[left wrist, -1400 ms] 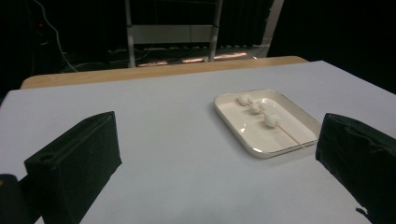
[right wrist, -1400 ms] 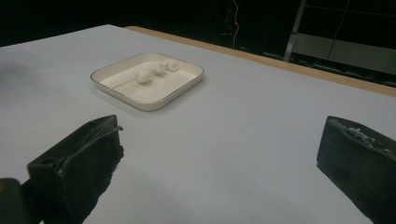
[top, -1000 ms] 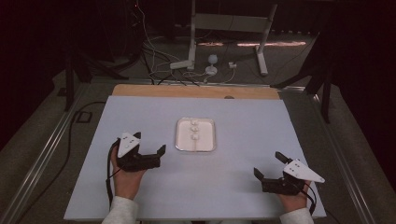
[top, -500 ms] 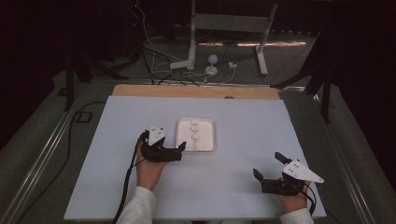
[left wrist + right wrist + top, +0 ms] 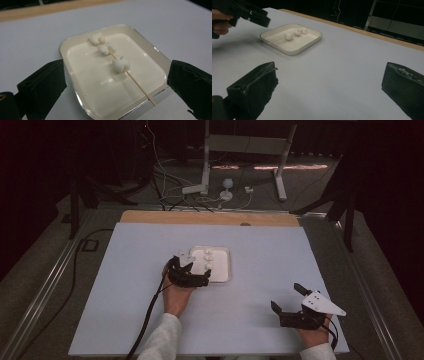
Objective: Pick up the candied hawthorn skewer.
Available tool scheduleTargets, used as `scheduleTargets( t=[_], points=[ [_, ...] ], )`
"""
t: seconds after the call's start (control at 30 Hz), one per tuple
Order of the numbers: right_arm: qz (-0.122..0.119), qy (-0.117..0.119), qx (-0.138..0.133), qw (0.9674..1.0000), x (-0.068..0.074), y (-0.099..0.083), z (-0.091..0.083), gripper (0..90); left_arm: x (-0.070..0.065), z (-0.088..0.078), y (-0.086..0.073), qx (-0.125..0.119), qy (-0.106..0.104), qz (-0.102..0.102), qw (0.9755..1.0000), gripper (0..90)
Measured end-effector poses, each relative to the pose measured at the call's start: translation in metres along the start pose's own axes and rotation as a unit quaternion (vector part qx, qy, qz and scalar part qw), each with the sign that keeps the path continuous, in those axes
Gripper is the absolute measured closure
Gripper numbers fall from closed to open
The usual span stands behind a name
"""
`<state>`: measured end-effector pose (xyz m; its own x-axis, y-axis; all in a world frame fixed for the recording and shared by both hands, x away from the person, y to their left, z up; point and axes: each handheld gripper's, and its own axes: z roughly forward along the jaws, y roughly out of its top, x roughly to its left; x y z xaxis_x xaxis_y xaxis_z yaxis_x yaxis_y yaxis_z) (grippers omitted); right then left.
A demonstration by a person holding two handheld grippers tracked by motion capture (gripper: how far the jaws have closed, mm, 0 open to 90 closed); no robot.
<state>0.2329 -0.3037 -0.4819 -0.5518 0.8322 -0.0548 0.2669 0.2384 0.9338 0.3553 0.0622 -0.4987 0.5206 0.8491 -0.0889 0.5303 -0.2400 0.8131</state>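
Observation:
A shallow white tray (image 5: 223, 268) lies on the middle of the table. In it rests a thin wooden skewer (image 5: 136, 84) threaded with three white marshmallows (image 5: 120, 64), its bare end sticking out over the near rim. My left gripper (image 5: 202, 278) hovers at the tray's near left corner, open, and its jaws straddle the tray (image 5: 100, 86) with nothing between them. My right gripper (image 5: 287, 298) rests open near the front right of the table, well away from the tray (image 5: 294, 52). The left gripper (image 5: 254, 16) is visible beyond it, above the tray's edge.
The table is covered by a pale sheet (image 5: 260, 250), with a wooden strip (image 5: 210, 218) along its far edge. Behind the table, cables and a metal stand (image 5: 245, 150) sit on the dark floor. Metal rails (image 5: 45, 285) run along both sides.
My left gripper has moved right and forward from the table's left side to the tray's near left corner. The right gripper has stayed where it was.

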Motion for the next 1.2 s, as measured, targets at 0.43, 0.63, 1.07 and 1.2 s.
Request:
scheduleTargets(
  t=[0.43,0.63,1.07,1.2],
  points=[
    [0.0,0.0,0.003,1.0,-0.001,-0.001,0.0,0.0,-0.012,0.027,-0.004,0.086,0.014,0.017,0.9961,44.7],
    [0.002,0.003,0.003,1.0,-0.001,-0.001,0.001,0.0,-0.01,0.022,-0.005,0.114,0.026,0.038,0.9924,75.4],
    [0.003,0.004,0.005,1.0,-0.001,-0.001,0.001,0.0,0.003,0.015,-0.005,0.107,0.009,-0.014,0.9941,89.6],
    [0.004,0.005,0.004,1.0,-0.001,-0.001,0.0,0.0,0.006,0.008,-0.005,0.096,0.002,-0.019,0.9952,89.7]
  ],
)
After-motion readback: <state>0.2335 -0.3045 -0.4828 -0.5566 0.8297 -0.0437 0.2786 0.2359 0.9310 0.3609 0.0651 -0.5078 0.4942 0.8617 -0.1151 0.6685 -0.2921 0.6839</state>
